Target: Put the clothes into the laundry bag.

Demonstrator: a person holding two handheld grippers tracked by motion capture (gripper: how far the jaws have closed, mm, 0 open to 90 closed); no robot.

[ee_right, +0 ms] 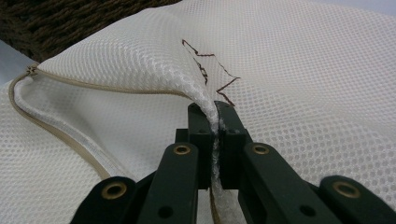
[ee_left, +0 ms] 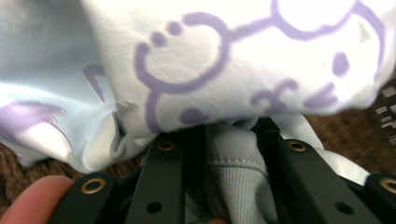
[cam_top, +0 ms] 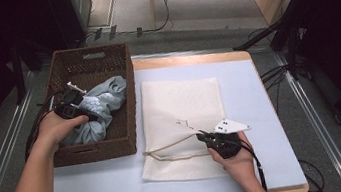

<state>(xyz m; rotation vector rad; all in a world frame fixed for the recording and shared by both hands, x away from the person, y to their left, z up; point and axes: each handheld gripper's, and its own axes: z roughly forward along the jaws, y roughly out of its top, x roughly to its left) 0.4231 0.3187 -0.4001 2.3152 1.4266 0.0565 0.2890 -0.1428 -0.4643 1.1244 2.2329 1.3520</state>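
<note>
Right gripper [ee_right: 217, 116] pinches the bag's [cam_top: 180, 105] upper layer near the desk's near edge; lift it higher. Left gripper [cam_top: 77, 108] closes on the garment [ee_left: 233, 186] in the basket [cam_top: 123, 77]; take plenty before lifting.

black fingers [ee_right: 212, 135] | brass rivets | grey three-cornered plate [cam_top: 231, 126] | black cable [cam_top: 258, 164]

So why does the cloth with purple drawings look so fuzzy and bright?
In the left gripper view the printed garment sits too near the lens, blurred and washed out at top right. The right gripper view shows the mesh bag sharp. The high view is dim at its edges.
</note>
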